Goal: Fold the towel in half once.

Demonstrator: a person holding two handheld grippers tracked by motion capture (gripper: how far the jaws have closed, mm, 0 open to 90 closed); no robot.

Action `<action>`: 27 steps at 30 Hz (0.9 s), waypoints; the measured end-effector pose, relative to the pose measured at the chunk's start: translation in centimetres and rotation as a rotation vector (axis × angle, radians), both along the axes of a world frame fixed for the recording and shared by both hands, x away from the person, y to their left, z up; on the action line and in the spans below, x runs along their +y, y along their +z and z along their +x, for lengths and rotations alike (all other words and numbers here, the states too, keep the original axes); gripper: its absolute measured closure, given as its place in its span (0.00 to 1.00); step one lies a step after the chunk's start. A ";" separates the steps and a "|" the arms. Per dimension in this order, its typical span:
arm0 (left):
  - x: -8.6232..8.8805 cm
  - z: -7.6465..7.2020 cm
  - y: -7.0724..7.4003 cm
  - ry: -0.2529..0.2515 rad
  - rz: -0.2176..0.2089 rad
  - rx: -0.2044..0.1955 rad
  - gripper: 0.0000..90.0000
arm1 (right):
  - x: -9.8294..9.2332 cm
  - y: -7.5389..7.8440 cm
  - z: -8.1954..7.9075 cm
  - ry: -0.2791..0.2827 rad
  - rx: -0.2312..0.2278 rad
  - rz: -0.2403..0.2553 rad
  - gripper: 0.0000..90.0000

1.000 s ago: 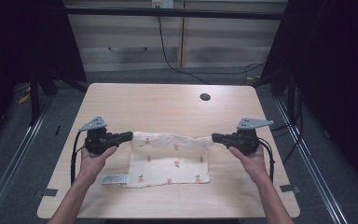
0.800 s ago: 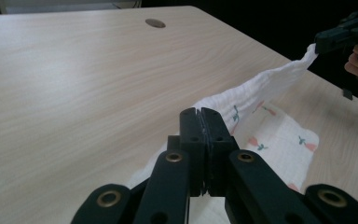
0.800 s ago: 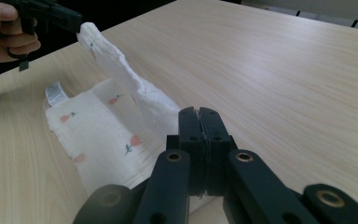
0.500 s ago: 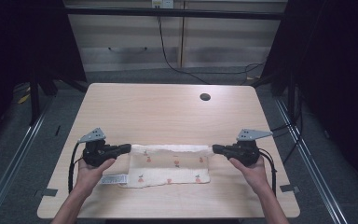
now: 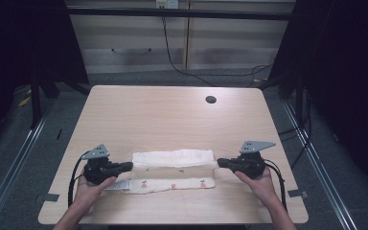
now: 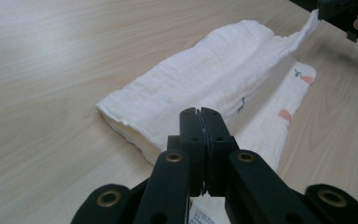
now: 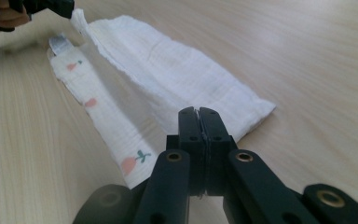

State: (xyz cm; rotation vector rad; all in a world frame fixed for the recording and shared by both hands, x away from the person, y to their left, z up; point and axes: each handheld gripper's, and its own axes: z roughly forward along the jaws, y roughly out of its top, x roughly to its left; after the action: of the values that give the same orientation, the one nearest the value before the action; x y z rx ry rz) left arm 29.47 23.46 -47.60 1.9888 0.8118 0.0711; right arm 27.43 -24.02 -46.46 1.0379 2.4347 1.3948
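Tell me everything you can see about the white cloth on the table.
The cloth is white, thin, crinkled fabric like muslin, printed with small pink fruit and green leaves. It lies on the near half of the wooden table, folded lengthwise into a long band: a plain white upper layer doubled toward the person, leaving a printed strip showing along the near edge. A small label pokes out at its left end. The left gripper and right gripper, jaws shut, pinch the fold's two end corners.

Half-folded white printed cloth (image 5: 172,167), table's near edge
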 end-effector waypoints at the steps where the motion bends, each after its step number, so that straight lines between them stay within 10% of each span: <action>1: 0.1 -0.2 -0.1 -0.003 0.004 0.001 0.99 | 0.1 -0.3 -0.1 0.003 0.007 -0.004 0.99; 12: 0.0 -2.5 0.9 -0.038 -0.037 -0.024 0.99 | 0.0 -0.5 -1.8 0.012 0.010 0.011 0.99; 27: -1.1 -3.6 -2.3 -0.113 0.134 0.069 0.98 | 0.3 -3.1 -3.4 0.036 0.090 -0.061 0.99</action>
State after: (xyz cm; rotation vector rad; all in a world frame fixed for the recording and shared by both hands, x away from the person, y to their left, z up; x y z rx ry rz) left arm 25.86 22.37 -49.90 2.1700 0.7537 -0.0091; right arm 24.05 -23.77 -49.53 1.0699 2.5548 1.3021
